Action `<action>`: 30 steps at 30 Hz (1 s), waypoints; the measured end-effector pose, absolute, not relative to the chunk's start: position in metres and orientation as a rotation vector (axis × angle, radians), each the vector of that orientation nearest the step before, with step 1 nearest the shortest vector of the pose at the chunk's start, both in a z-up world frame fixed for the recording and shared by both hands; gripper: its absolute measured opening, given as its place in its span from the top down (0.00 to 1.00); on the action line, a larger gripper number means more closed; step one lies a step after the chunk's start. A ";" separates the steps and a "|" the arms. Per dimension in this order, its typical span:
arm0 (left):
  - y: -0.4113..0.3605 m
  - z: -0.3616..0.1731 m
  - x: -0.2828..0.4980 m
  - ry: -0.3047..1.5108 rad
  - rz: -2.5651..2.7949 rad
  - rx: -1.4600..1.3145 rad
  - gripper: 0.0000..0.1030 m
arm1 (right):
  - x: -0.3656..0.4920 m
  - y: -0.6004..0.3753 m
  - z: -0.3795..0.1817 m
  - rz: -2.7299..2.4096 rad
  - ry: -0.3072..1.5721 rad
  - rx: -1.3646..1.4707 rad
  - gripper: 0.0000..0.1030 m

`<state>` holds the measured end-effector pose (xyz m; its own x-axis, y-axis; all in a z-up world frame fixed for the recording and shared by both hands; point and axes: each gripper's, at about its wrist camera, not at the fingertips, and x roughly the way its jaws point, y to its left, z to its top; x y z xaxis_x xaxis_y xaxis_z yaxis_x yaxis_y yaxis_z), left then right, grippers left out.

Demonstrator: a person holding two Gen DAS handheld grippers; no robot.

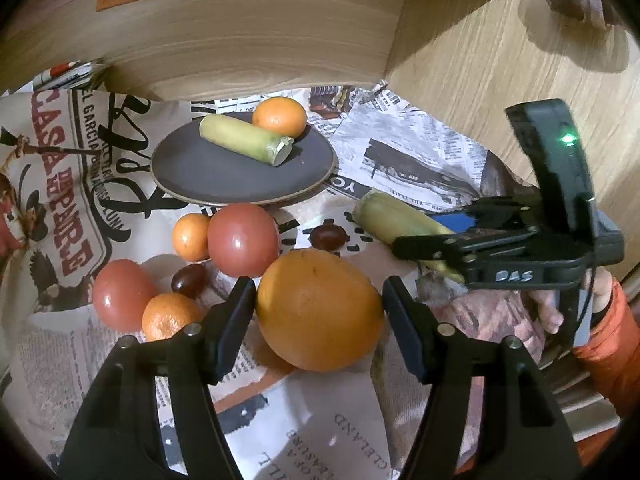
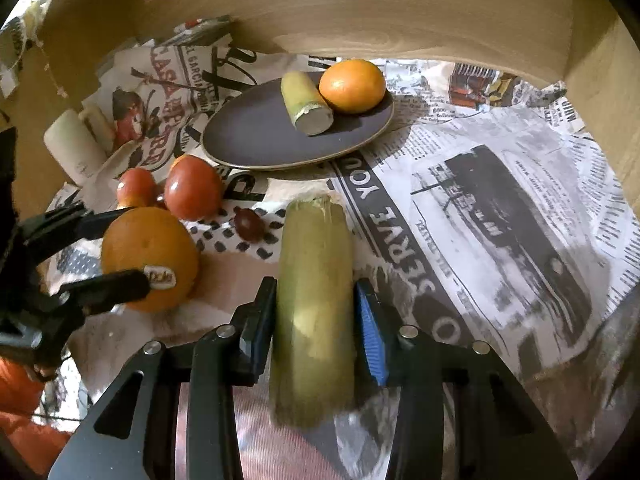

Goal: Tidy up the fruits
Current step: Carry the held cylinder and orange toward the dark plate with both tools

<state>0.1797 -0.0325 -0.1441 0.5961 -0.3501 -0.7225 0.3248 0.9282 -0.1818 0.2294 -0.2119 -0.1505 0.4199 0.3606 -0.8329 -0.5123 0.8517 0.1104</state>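
My left gripper (image 1: 319, 300) is shut on a big orange (image 1: 320, 310), also in the right wrist view (image 2: 150, 258) with a sticker. My right gripper (image 2: 316, 320) is shut on a green-yellow corn cob (image 2: 316, 308), seen from the left wrist (image 1: 394, 220) just right of the orange. A dark plate (image 1: 224, 176) behind holds another cob (image 1: 246, 140) and an orange (image 1: 280, 116); the plate (image 2: 256, 136) also shows in the right wrist view. Two tomatoes (image 1: 242, 240) (image 1: 122, 294), two small oranges (image 1: 191, 237) (image 1: 170, 316) and two dark grapes (image 1: 329, 237) (image 1: 188, 280) lie on the newspaper.
Newspaper (image 2: 500, 208) covers the surface. A wooden wall (image 1: 248, 40) rises right behind the plate, with wood floor (image 1: 500, 80) at right. A white cylinder (image 2: 74, 148) lies at far left in the right wrist view.
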 end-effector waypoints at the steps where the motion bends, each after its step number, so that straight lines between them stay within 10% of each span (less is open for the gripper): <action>1: -0.033 -0.144 0.181 0.843 -0.391 -0.035 0.36 | 0.230 -0.209 -0.151 0.545 0.990 -0.185 0.64; 30: -0.019 -0.109 0.196 0.764 -0.345 -0.079 0.35 | 0.236 -0.209 -0.097 0.537 0.789 -0.173 0.67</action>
<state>0.1957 -0.0190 -0.1090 0.6686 -0.3344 -0.6642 0.2775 0.9409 -0.1944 0.2357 -0.2094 -0.0969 0.5793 0.3936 -0.7138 -0.5195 0.8531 0.0488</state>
